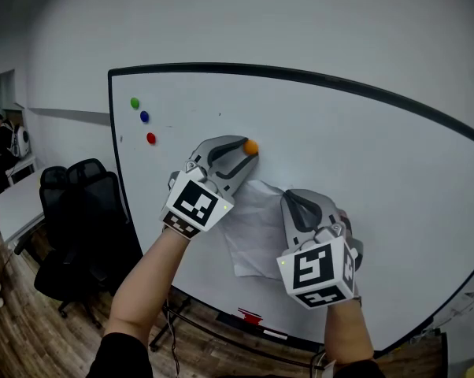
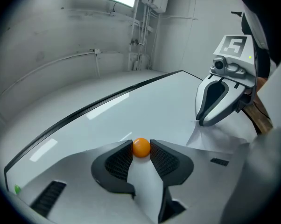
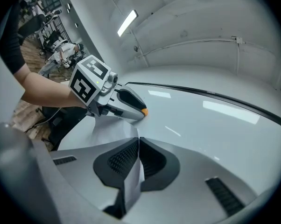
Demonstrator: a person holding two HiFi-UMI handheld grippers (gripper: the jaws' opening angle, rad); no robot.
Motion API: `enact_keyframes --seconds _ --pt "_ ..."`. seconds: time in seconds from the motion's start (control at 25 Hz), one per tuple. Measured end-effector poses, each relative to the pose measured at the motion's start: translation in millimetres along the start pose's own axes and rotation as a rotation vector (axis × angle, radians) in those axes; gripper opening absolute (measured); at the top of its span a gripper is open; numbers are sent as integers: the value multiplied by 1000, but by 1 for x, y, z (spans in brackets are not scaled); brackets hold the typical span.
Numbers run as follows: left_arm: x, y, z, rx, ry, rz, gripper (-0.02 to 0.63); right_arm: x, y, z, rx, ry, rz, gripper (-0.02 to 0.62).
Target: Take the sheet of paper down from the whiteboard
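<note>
Nearest the head camera are the person's two bare forearms, each ending in a gripper that bears a cube with square markers. The left gripper (image 2: 141, 144) reaches up and to the right, and its jaws are clamped on a small orange magnet (image 1: 251, 146), which sits between the two ribbed pads at their very tips. The magnet is at the upper corner of the sheet of paper (image 1: 257, 231); whether it touches the board cannot be told. The right gripper (image 3: 136, 140) is lower and to the right, with its jaws pressed together on the sheet's right edge, so that the paper runs down between the pads.

The sheet is white and creased. It hangs against the whiteboard (image 1: 363, 156) between the two grippers, with its lower edge loose above the board's tray.

Near the board's upper left corner sit a green magnet (image 1: 135, 102), a blue magnet (image 1: 144, 116) and a red magnet (image 1: 150, 138), well apart from the sheet. Left of the board stand black office chairs (image 1: 75, 203) beside a pale desk (image 1: 16, 203), on a wooden floor (image 1: 32, 345).
</note>
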State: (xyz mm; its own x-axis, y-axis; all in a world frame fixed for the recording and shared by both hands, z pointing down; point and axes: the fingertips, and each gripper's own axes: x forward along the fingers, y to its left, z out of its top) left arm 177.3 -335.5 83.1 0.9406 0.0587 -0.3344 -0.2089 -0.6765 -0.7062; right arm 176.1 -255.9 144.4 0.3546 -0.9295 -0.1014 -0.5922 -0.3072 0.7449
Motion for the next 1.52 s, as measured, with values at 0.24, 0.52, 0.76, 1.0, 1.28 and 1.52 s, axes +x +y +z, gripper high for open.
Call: enact_keyframes --seconds 0.24,0.52,0.76,1.0,1.28,1.52 --pt "-2 -2 4 21 -24 8 132 1 3 -2 4 -9 13 25" --pt "-49 -5 12 50 -75 36 79 -1 20 -5 16 -37 66 25" --pt "-102 -35 -1 -51 -39 35 12 -18 37 -20 48 -86 135 25" --pt "-152 -74 -34 -250 53 83 12 -20 70 -52 151 -83 239 23" --pt "-184 -136 -98 -379 191 50 12 -17 118 -96 262 -52 349 21" --pt "-218 -181 -139 -545 241 81 12 -25 162 -126 341 -67 421 21"
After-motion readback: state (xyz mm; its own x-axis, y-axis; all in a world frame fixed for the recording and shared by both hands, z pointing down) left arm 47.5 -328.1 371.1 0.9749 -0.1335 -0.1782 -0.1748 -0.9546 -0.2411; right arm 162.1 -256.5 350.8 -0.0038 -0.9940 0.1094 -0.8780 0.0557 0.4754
